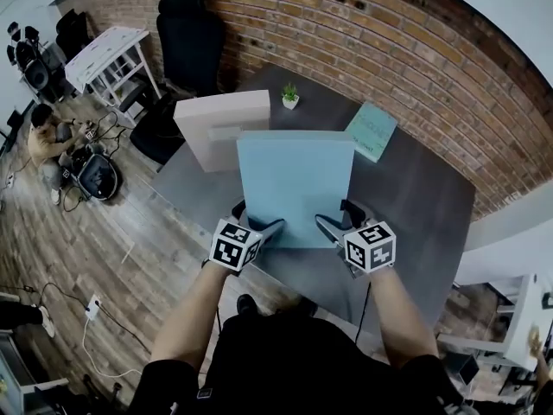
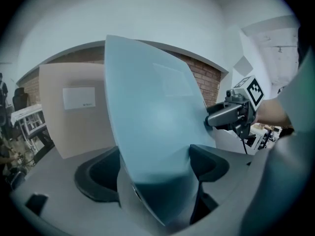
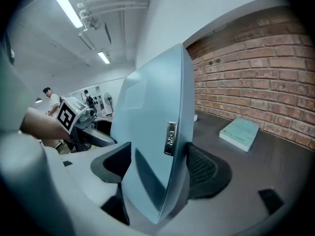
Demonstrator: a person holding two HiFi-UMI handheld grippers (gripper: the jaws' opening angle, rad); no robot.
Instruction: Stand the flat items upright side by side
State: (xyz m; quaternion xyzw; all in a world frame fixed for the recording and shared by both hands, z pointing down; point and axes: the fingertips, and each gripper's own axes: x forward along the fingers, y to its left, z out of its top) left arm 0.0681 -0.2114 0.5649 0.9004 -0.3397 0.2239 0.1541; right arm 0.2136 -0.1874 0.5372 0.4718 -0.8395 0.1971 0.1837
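Dark tabletop (image 1: pixel 415 188) below brick wall. Mid-step: standing the blue flat item (image 1: pixel 295 180) up. Clamped at both lower corners, with left gripper (image 1: pixel 268 229) and right gripper (image 1: pixel 327 227) fingers closed on it. Rises from the fingers, long axis seemingly near vertical, broad face toward the upright beige box (image 1: pixel 216 119) beyond the fingertips. Next, probably: calls for setting down parallel beside that box, steadied before release

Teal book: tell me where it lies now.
Head view, upper right: the teal book lies flat on the table, far right, by the brick wall, right of the plant and the blue box.
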